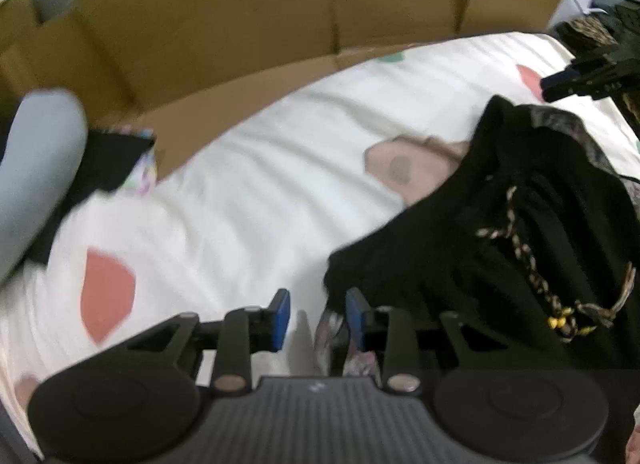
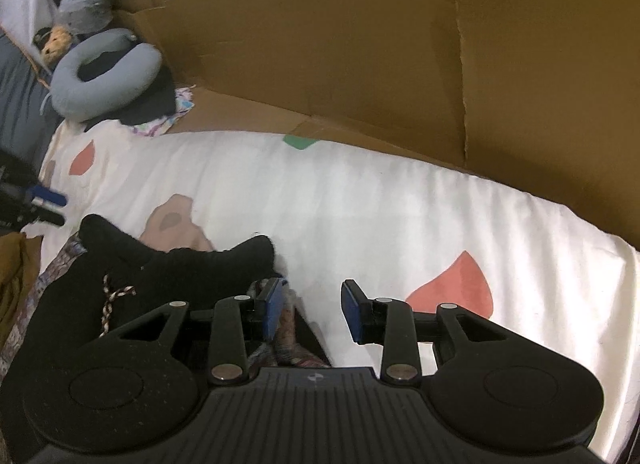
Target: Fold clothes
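A black garment (image 1: 500, 244) with a braided drawstring (image 1: 524, 260) lies bunched on the white bed sheet (image 1: 248, 199), and a patterned cloth (image 1: 332, 328) peeks out under its edge. My left gripper (image 1: 319, 320) stands open at the garment's left corner. White sheet shows between its blue pads (image 1: 282, 318), and the patterned cloth lies by the right one. In the right wrist view the black garment (image 2: 160, 276) lies to the left. My right gripper (image 2: 312, 312) is open, with the patterned cloth (image 2: 288, 324) beside its left pad. Each gripper appears in the other's view: the right gripper (image 1: 554, 85) and the left gripper (image 2: 50, 207).
A tall cardboard wall (image 2: 360, 43) runs along the far side of the bed. A blue-grey neck pillow (image 2: 108, 75) and dark items lie at the far left corner. A brown cloth (image 2: 16, 276) sits at the left edge. The sheet carries coloured patches (image 2: 460, 288).
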The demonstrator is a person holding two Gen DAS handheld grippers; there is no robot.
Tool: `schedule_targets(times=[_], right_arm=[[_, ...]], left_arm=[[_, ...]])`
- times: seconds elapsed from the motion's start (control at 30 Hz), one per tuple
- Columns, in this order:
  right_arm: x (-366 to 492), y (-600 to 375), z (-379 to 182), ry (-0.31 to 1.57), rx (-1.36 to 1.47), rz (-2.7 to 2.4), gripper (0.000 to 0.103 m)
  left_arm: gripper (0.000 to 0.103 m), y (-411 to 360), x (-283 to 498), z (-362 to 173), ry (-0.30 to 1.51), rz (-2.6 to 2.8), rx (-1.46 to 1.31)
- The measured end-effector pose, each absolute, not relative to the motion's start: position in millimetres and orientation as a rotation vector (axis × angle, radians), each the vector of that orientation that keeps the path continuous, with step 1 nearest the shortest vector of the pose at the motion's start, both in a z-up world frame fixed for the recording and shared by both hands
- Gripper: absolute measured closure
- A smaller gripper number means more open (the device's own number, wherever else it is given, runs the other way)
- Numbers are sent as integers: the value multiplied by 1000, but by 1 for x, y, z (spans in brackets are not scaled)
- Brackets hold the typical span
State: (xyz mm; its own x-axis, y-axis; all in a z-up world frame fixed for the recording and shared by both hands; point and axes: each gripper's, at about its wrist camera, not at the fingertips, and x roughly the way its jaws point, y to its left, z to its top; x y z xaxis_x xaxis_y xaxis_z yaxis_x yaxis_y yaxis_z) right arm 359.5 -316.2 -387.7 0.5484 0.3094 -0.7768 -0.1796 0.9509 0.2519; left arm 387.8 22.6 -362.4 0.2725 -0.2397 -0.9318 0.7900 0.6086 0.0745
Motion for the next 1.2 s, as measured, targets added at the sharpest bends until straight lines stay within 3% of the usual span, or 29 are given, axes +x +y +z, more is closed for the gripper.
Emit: schedule_targets(times=[0.17,0.63,0.73,0.8,0.87,1.2], right_arm=[[362,-306,-400,989,100,333,64],[372,-281,-422,1024,9,360,61],[374,-276,-422,1020,-17,375,61],[373,-273,-420,1016,-23,388,61],[372,-269,-417,1007,-33,405,61],[357,-249,-398,907,-124,483,61]], left_arm=[[55,40,378,-378,1123,-732,550],[56,34,384,-409,1143,-717,442],[61,33,384,-416,1157,-722,434],[72,33,383,-417,1161,-729,427],[95,34,382,-416,1161,-738,428],[97,42,376,-402,1115,-715,448]])
